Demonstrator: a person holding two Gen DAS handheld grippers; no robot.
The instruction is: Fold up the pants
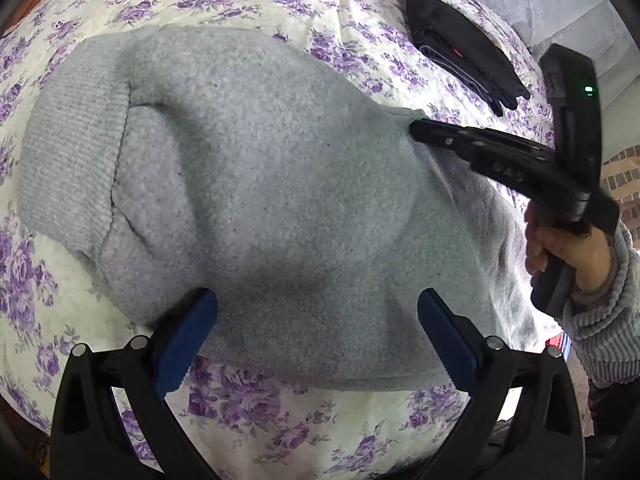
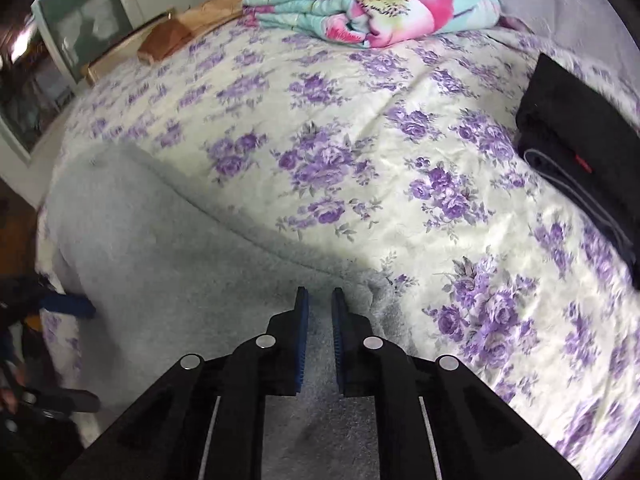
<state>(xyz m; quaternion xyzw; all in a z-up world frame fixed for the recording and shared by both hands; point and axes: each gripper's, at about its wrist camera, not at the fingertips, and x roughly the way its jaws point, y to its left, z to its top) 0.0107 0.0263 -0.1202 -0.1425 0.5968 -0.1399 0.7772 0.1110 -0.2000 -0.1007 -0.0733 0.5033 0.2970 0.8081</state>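
Note:
Grey fleece pants [image 1: 260, 184] lie folded into a thick pad on the floral bedspread [image 1: 280, 420], ribbed waistband at the left. My left gripper [image 1: 316, 316] hovers open over their near edge, its blue pads wide apart and nothing between them. A person's hand [image 1: 560, 248] holds my right gripper [image 1: 416, 130], whose tip rests at the pants' far right edge. In the right wrist view the right gripper [image 2: 320, 300] stands over the grey pants [image 2: 180, 280] with only a narrow slit between its pads; no fabric shows pinched there. A blue finger [image 2: 68, 306] of the left gripper shows at the left edge.
A folded black garment [image 1: 460, 48] [image 2: 576, 152] lies on the bed to the right of the pants. A folded, brightly coloured blanket [image 2: 372, 4] sits at the far end. The wooden bed edge [image 2: 160, 36] runs along the far left.

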